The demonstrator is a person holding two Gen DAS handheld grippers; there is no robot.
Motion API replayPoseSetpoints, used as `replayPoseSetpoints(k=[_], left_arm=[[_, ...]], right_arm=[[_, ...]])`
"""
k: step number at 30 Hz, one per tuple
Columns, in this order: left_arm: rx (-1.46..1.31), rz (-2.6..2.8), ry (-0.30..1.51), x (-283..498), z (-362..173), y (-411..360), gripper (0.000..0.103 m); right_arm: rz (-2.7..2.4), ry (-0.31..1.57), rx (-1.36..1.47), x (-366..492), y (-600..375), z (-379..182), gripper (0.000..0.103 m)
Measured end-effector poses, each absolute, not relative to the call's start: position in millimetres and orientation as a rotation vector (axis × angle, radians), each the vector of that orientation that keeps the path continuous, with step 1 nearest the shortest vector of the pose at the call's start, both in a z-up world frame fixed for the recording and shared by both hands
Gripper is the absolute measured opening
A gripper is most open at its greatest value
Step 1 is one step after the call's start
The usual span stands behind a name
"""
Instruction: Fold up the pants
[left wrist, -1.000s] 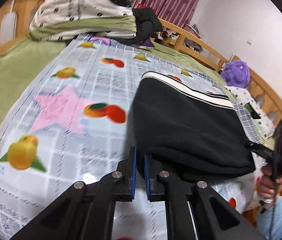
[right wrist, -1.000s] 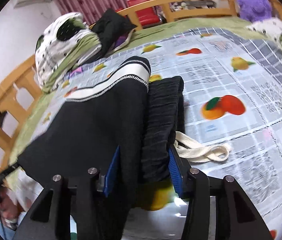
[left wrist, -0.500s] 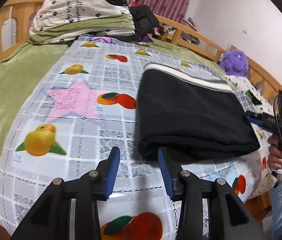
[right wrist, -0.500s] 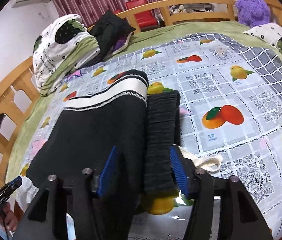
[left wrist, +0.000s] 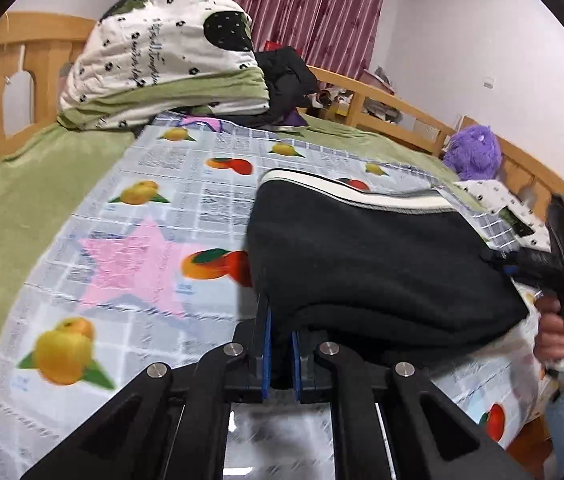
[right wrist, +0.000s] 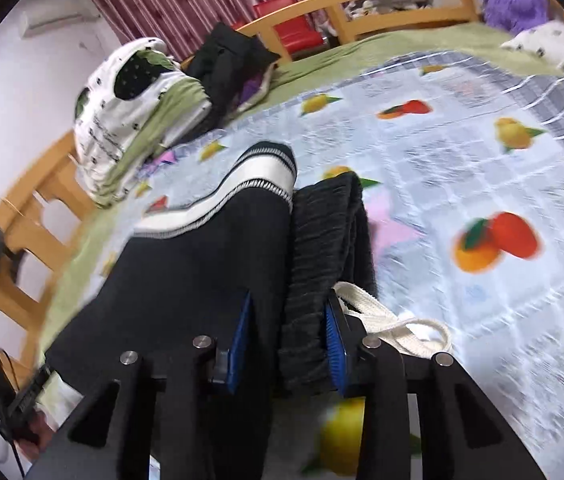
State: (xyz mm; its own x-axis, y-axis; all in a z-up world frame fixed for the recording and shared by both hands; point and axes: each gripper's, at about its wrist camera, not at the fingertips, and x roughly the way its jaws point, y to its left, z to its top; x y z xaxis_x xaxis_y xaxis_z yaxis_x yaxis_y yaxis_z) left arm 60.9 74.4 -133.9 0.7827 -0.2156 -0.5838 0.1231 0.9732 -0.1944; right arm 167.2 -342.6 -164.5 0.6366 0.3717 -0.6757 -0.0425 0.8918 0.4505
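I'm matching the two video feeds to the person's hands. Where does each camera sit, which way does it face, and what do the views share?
Left wrist: on the left hand-held gripper, facing along its fingers over the black pants toward the curtain; jaws shut on the pants' near edge; the right hand shows at the right edge.
Right wrist: on the right hand-held gripper, facing along the pants' ribbed waistband lying between its closing jaws; the left hand is barely visible at the lower left.
Shared: pants, fruit-print cloth, folded quilt, purple plush.
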Motion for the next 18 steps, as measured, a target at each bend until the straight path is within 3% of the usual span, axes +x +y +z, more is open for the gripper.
replayPoseSetpoints(k=[4,7,9,11,15,18], left_arm=[[-0.102,-0.186,0.73,46.5,-154.0,77.6,0.009],[-0.101,-0.199,0.761,28.2,-161.6,85.2,0.017],[-0.116,-0.192,0.724,13.8,-157.5,94.5,0.043],[-0.123,-0.167,0.696,4.3,-152.1,102.5,0.054],[-0.157,-0.122,0.695,16.1,-141.8,115.0,0.054],[-0.196,-0.103,0.692,30.9,-132.8,124.9,0.054]], right_arm=[[0.249,0.892,0.319,184.7,-316.7,-178.9,0.045],[0.235,0.886,0.259,175.0,-315.4,-165.6,0.045],[0.204,0.824,0.244,164.6,-319.3,-146.6,0.045],[0.236,0.768,0.228,162.1,-316.5,-127.8,0.048],[0.248,0.79,0.149,199.4,-288.9,-124.3,0.048],[0.237,0.941,0.123,243.4,-274.5,-155.9,0.047]])
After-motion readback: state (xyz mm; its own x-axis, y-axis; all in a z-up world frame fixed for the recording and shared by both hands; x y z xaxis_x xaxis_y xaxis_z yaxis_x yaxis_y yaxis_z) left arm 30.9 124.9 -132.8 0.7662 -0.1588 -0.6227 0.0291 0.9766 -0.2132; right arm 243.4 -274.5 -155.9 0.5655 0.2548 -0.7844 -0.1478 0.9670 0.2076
